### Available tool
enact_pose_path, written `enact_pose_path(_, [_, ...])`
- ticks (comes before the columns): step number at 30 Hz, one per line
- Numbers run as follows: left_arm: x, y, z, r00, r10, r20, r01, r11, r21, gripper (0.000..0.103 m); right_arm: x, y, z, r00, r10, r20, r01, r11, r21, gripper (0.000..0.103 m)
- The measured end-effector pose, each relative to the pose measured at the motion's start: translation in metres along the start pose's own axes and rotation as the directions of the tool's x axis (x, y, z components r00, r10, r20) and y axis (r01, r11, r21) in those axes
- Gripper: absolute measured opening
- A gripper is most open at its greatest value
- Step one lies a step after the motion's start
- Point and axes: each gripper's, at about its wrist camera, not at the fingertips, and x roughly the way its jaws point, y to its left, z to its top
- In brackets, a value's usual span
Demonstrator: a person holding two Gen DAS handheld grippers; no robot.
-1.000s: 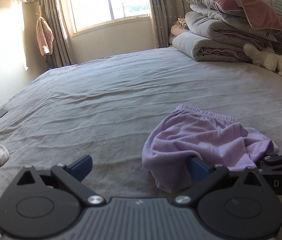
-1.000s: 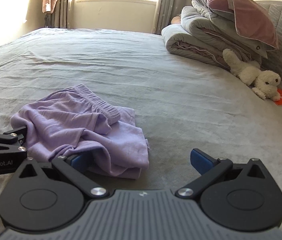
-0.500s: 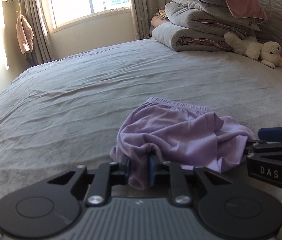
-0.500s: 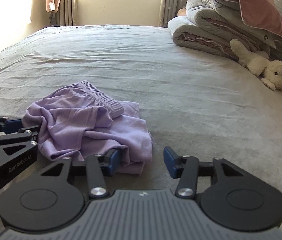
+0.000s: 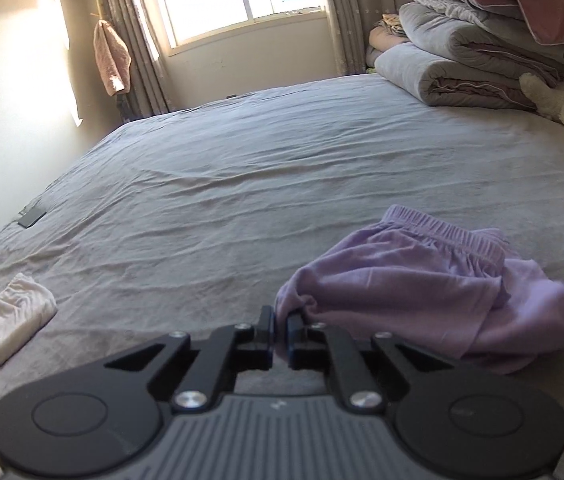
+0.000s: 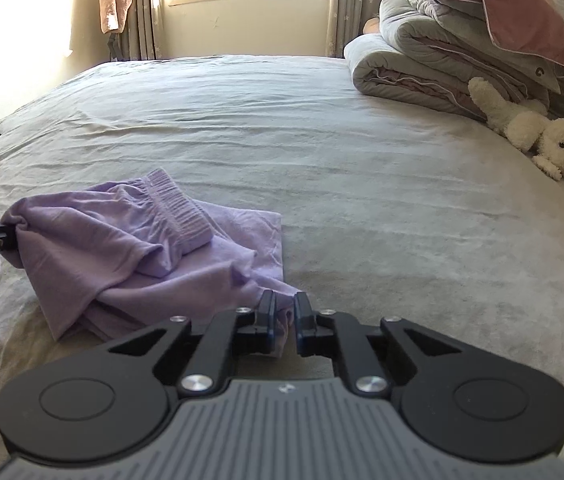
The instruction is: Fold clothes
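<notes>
At my far left a crumpled white cloth garment [image 5: 6, 320] lies near the bed's edge, well apart from the work, so I read it as waiting its turn. Next comes my left tool [image 5: 280, 322], its blue pads pressed together on a bunched corner of the crumpled lilac knit shorts with the gathered elastic waistband [image 5: 421, 280]; I hold that corner low over the wrinkled grey bed sheet [image 5: 222, 200], I judge, so the fabric can be drawn taut rather than lifted in a lump. The shorts sit on the near part of the bed between my two tools, waistband turned away from me and one leg doubled over the other. Further right, my right tool [image 6: 283, 312] pinches the opposite low edge of the same shorts, a thin flap of lilac cloth caught between its nearly closed pads. With both ends gripped, the next step, as I see it, calls for spreading them apart to flatten the garment before any fold. Room is generous: the sheet ahead is bare up to the window side. On the far right, the stack of folded grey quilts [image 6: 441, 64] and the white plush toy dog [image 6: 541, 136] stay well apart from my reach; the near edge of the bed is the only limit I would watch.
</notes>
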Motion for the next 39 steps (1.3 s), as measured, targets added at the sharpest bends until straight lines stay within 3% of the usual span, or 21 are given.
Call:
enact_pose_path(3, [0.002,0.011,0.000,1.000,0.005,-0.013,-0.005,1.000,-0.024,0.006,0.003,0.002,-0.001,1.000,0.009,-0.009,-0.009,1.000,-0.008,0.020])
enact_pose_path(4, [0.002,0.014,0.000,1.000,0.007,-0.015,-0.008,1.000,-0.029,0.006,0.004,0.003,-0.001,1.000,0.010,-0.011,-0.011,1.000,-0.012,0.025])
enact_pose_path(5, [0.003,0.016,0.000,1.000,0.012,-0.015,-0.012,0.999,-0.032,0.006,0.005,0.004,-0.001,1.000,0.013,-0.012,-0.013,1.000,-0.015,0.032])
enact_pose_path(7, [0.003,0.023,0.000,1.000,0.012,-0.018,-0.013,0.999,-0.043,0.006,0.006,0.005,-0.002,1.000,0.021,-0.007,-0.021,1.000,-0.016,0.059])
enact_pose_path(8, [0.004,0.028,0.000,1.000,0.007,-0.022,-0.008,0.998,-0.055,0.006,0.006,0.005,-0.002,1.000,0.027,-0.004,-0.027,1.000,-0.017,0.064])
enact_pose_path(15, [0.012,0.090,0.000,0.998,-0.006,-0.060,-0.006,0.979,-0.203,0.005,0.010,0.005,0.002,0.994,0.105,-0.021,-0.106,0.994,-0.029,0.064])
enact_pose_path(19, [0.015,0.121,-0.003,0.998,0.012,-0.070,-0.028,0.972,-0.234,0.005,0.008,0.011,0.003,0.984,0.175,-0.031,-0.176,0.983,-0.049,0.064])
enact_pose_path(21, [0.014,0.130,-0.003,0.999,-0.013,-0.051,0.001,0.973,-0.231,0.007,0.007,0.015,0.005,0.979,0.201,-0.035,-0.203,0.977,-0.069,0.064])
enact_pose_path(25, [0.003,0.109,0.003,0.992,-0.122,0.021,0.124,0.979,-0.164,0.029,0.007,0.019,0.013,0.975,0.219,-0.044,-0.222,0.967,-0.121,0.065])
enact_pose_path(30, [0.004,0.055,0.009,0.954,-0.296,0.050,0.297,0.955,-0.021,0.064,0.025,0.013,0.036,0.977,0.199,-0.079,-0.211,0.960,-0.185,0.073])
enact_pose_path(32, [0.006,0.034,0.009,0.943,-0.330,0.048,0.329,0.944,0.039,0.075,0.042,0.000,0.037,0.986,0.141,-0.090,-0.153,0.976,-0.156,0.074])
enact_pose_path(34, [0.011,0.019,0.007,0.941,-0.335,0.039,0.330,0.939,0.094,0.080,0.054,-0.018,0.031,0.976,0.177,-0.124,-0.184,0.982,-0.051,0.074])
enact_pose_path(36, [0.021,0.009,0.005,0.949,-0.314,0.020,0.309,0.943,0.122,0.080,0.056,-0.023,0.029,0.965,0.228,-0.129,-0.230,0.973,0.001,0.075])
enact_pose_path(37, [0.026,0.010,0.005,0.951,-0.309,0.003,0.307,0.946,0.107,0.070,0.054,-0.019,0.030,0.958,0.260,-0.122,-0.263,0.965,-0.010,0.074])
enact_pose_path(38, [0.031,0.011,0.005,0.952,-0.307,-0.014,0.307,0.948,0.087,0.060,0.052,-0.014,0.031,0.949,0.291,-0.121,-0.296,0.955,-0.022,0.064])
enact_pose_path(39, [0.037,0.012,0.005,0.951,-0.306,-0.032,0.308,0.949,0.067,0.032,0.051,-0.009,0.031,0.941,0.315,-0.122,-0.321,0.947,-0.028,0.053])
